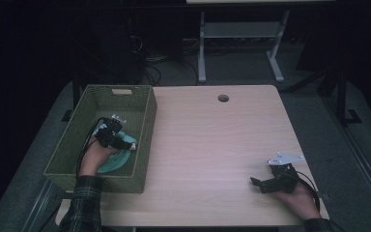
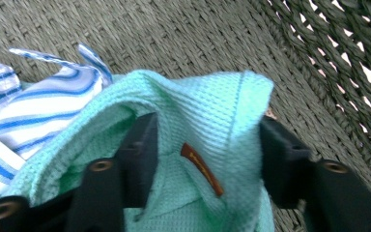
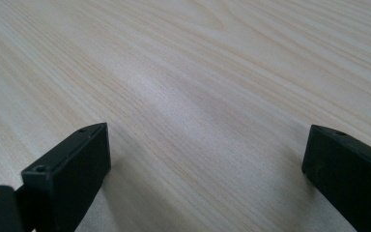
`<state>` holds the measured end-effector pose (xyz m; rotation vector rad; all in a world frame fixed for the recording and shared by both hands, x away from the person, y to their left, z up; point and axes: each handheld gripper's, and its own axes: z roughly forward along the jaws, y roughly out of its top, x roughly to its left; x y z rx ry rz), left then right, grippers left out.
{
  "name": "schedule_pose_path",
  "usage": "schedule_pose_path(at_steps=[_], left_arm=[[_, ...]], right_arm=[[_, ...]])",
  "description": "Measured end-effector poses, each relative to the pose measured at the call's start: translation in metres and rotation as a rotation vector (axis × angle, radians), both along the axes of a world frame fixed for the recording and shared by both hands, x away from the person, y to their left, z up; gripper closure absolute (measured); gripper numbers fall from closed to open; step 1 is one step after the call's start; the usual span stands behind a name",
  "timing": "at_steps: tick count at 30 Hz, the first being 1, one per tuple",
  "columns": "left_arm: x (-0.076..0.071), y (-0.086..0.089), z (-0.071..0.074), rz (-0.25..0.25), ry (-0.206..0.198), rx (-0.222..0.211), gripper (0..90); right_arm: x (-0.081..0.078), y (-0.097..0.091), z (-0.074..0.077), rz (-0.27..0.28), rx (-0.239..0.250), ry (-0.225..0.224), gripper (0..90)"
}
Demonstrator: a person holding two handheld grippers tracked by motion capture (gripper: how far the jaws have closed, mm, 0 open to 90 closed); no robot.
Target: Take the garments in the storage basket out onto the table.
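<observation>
Gripping the mint cloth (image 2: 193, 125) in the basket (image 1: 145, 121), the left gripper (image 2: 198, 150) should lift straight, clear of the striped cloth (image 2: 34, 111); right gripper (image 3: 203, 159) jaws rest released on the surface (image 3: 198, 58).

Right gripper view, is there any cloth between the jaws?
No, the right gripper has its jaws standing wide apart over the bare wooden table, with nothing between them.

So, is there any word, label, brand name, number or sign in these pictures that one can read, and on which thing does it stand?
No text can be read.
Small brown tag sewn on the mint-green cloth: it may carry lettering, but it is too blurred to read.
Blue-striped white cloth, green woven basket, wooden table: no writing visible.
</observation>
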<state>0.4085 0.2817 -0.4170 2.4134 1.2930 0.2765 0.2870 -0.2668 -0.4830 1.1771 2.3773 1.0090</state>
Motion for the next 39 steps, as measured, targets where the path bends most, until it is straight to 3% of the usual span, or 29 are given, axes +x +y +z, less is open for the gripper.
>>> schedule_pose_path(at_steps=[4, 8, 11, 18, 24, 34, 39], left_arm=[[-0.002, 0.0, 0.002, -0.002, 0.003, -0.003, 72.7], [-0.005, 0.004, 0.009, 0.033, -0.021, -0.032, 81.8], [-0.005, 0.005, 0.012, 0.04, -0.04, -0.046, 82.5], [-0.012, 0.014, 0.023, 0.068, -0.126, -0.152, 83.3], [-0.019, 0.019, 0.032, 0.074, -0.182, -0.205, 83.4], [-0.036, 0.028, 0.057, 0.05, -0.334, -0.377, 83.5], [-0.042, 0.028, 0.065, 0.018, -0.383, -0.399, 83.7]], right_arm=[[0.0, 0.0, 0.0, 0.0, 0.001, 0.0, 2.8], [0.0, 0.0, 0.0, -0.002, 0.0, -0.001, 2.8], [0.0, 0.0, 0.0, -0.003, 0.0, 0.0, 2.8], [0.0, 0.0, 0.0, -0.003, 0.0, 0.0, 2.9], [0.0, 0.0, 0.0, -0.004, 0.002, 0.0, 2.9], [0.0, 0.0, 0.0, -0.004, 0.0, -0.001, 2.9], [0.0, 0.0, 0.0, -0.004, 0.0, -0.001, 2.9]])
